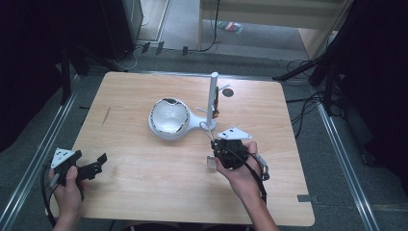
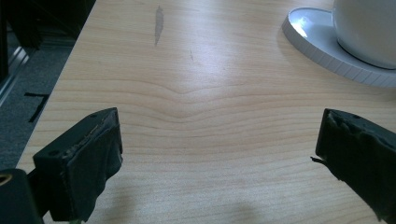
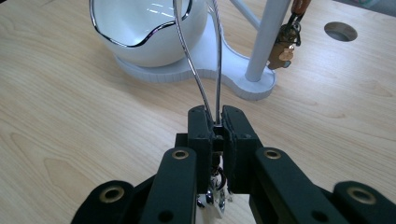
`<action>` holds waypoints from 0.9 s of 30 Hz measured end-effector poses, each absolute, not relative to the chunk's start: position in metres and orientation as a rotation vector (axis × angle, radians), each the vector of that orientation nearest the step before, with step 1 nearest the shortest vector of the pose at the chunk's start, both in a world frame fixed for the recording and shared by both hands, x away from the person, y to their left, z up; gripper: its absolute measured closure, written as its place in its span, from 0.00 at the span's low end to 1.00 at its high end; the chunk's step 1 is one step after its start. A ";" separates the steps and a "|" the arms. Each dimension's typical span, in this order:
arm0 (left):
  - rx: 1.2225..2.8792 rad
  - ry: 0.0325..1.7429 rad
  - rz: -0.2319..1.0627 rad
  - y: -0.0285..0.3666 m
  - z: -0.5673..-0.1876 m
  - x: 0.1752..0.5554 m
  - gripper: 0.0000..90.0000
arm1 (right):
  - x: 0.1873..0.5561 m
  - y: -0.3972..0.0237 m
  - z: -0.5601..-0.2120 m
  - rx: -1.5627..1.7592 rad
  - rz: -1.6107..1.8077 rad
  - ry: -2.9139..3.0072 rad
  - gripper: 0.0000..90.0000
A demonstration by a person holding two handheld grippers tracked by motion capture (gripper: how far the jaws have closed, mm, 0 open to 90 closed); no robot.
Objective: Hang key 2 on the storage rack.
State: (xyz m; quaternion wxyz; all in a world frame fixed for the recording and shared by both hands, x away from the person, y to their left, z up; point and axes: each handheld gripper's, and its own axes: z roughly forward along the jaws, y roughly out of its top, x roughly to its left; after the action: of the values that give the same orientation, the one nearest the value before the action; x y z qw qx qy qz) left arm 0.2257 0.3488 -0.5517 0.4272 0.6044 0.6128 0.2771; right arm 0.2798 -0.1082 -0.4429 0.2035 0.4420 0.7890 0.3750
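A white stand [image 1: 190, 126] on the wooden table [image 1: 144, 183] carries a glossy bowl [image 1: 168, 115] and an upright post [image 1: 211, 96]. A brass key-like piece [image 3: 282, 49] hangs from a peg on that post. My right gripper [image 3: 218, 116] is shut on a thin steel wire loop [image 3: 196, 70], which rises toward the bowl [image 3: 144, 28]. Small metal pieces [image 3: 215, 198] dangle under the jaws. From above, the right gripper [image 1: 214, 143] sits just in front of the stand. My left gripper [image 1: 98, 163] is open near the front left edge, holding nothing.
A round hole [image 1: 227, 92] is cut in the table behind the post. The left gripper view shows bare wood between the jaws, with the stand's base [image 2: 322, 42] at upper right. Dark floor, rails and cables surround the table.
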 end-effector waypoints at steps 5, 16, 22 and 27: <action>1.512 1.529 0.691 0.349 -0.552 0.226 0.01 | 0.280 -0.110 -0.440 1.239 1.086 2.162 0.93; 1.512 1.530 0.691 0.349 -0.552 0.226 0.01 | 0.281 -0.109 -0.438 1.217 1.117 2.077 0.93; 1.512 1.530 0.691 0.349 -0.552 0.226 0.01 | 0.283 -0.110 -0.437 1.225 1.124 2.040 0.93; 1.511 1.529 0.691 0.349 -0.552 0.226 0.01 | 0.286 -0.111 -0.435 1.239 1.132 2.001 0.93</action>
State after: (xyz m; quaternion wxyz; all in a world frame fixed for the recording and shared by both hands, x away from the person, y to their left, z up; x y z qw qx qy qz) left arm 0.2256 0.3488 -0.5516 0.4276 0.6049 0.6122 0.2767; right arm 0.2859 -0.1114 -0.4352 0.2619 0.4579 0.7395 0.4182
